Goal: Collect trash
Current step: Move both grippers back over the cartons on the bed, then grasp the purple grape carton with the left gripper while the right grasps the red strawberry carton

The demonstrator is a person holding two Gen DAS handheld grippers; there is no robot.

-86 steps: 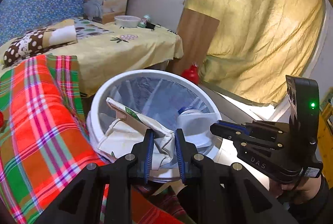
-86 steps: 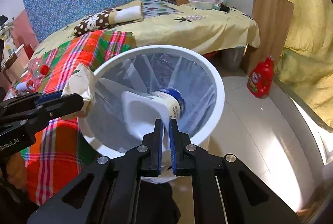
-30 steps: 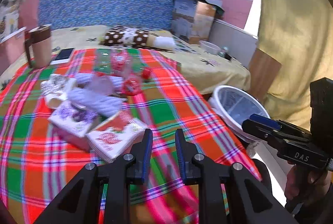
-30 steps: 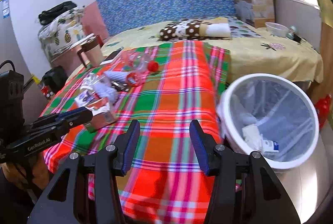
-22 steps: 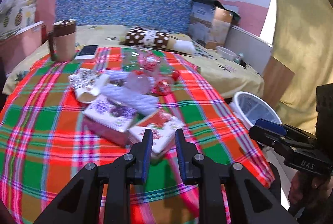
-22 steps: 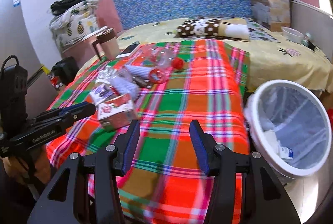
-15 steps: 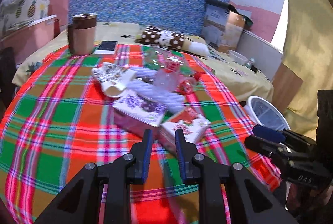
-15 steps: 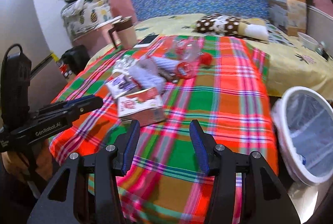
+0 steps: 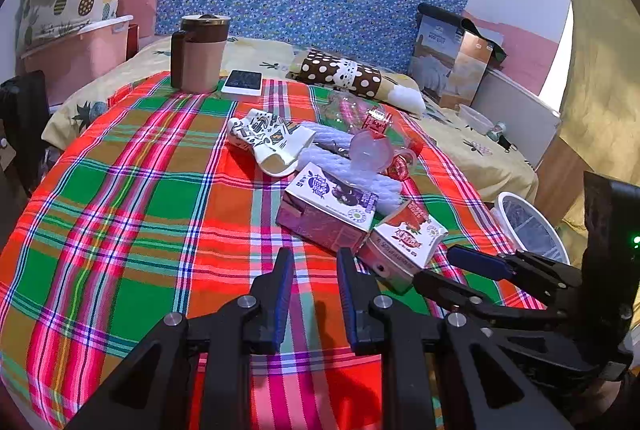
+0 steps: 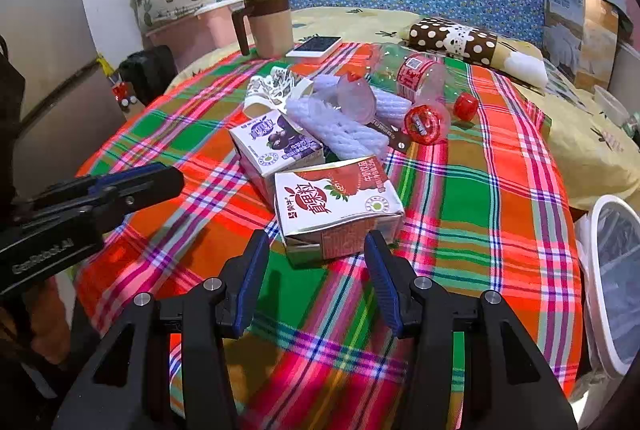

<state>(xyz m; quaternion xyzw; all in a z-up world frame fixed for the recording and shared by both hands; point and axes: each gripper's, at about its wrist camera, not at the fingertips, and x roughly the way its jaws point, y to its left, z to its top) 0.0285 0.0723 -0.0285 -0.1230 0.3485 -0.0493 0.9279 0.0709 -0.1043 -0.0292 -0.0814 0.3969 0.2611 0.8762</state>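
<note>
A plaid cloth [image 10: 472,198] in red, green and orange covers the table. A white trash bin [image 10: 612,282] stands beside its right edge. Mid-cloth lies a litter pile: a red strawberry milk carton [image 10: 340,210] touching a purple carton [image 10: 272,146], white foam netting [image 10: 340,126] behind them. The right gripper [image 10: 316,270] hovers wide open and empty just before the red carton. The left gripper [image 9: 312,286] is partly open, also empty.

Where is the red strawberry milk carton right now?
The red strawberry milk carton lies on the plaid cloth just ahead of the open right gripper, touching the purple carton on its far left.
</note>
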